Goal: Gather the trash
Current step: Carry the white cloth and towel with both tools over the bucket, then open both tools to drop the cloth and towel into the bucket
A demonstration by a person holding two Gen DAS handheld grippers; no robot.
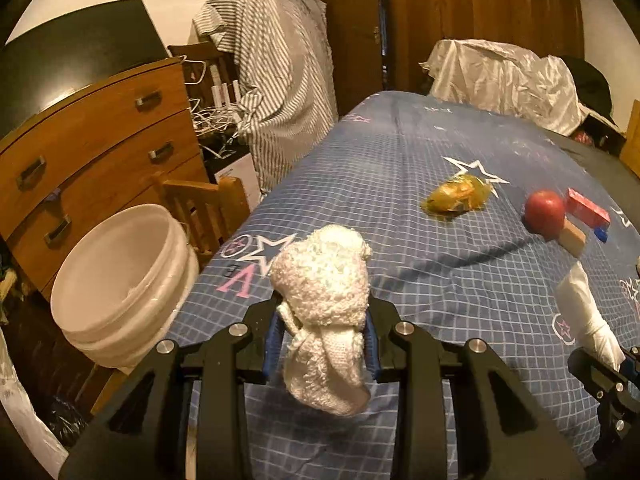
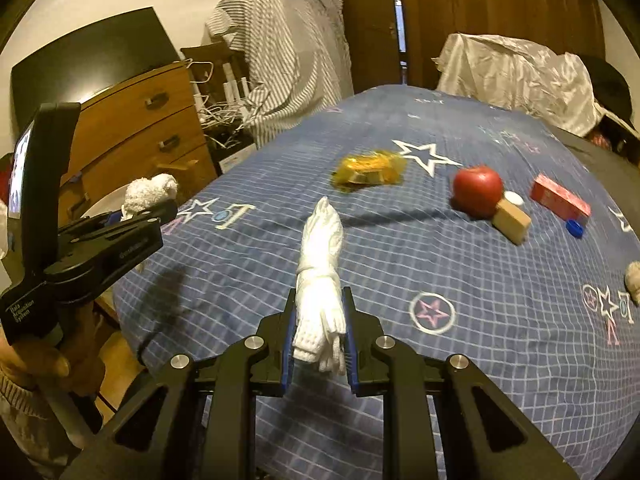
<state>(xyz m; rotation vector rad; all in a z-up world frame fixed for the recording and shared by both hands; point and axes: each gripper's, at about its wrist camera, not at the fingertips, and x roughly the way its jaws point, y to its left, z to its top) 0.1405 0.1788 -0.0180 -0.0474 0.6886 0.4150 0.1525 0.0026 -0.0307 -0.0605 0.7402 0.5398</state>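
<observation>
Fluffy white cloth (image 1: 324,280): you had it clamped in your left gripper (image 1: 325,334), lifted clear of the bed (image 1: 400,168).
Rolled white tissue (image 2: 320,256): your right gripper (image 2: 320,336) was closed on it, above the bed.
White bucket (image 1: 116,272): it stood beside the bed, left of the cloth.
Left on bed: yellow wrapper (image 1: 458,198), apple (image 1: 544,210), wooden block (image 1: 573,236), red box (image 1: 588,208).

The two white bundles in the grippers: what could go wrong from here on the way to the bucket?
1. The fluffy cloth hangs far below the left gripper; it may slip or catch on the bucket rim.
2. The tissue roll is pinched only near one end by the right gripper, so it may tilt out.
</observation>
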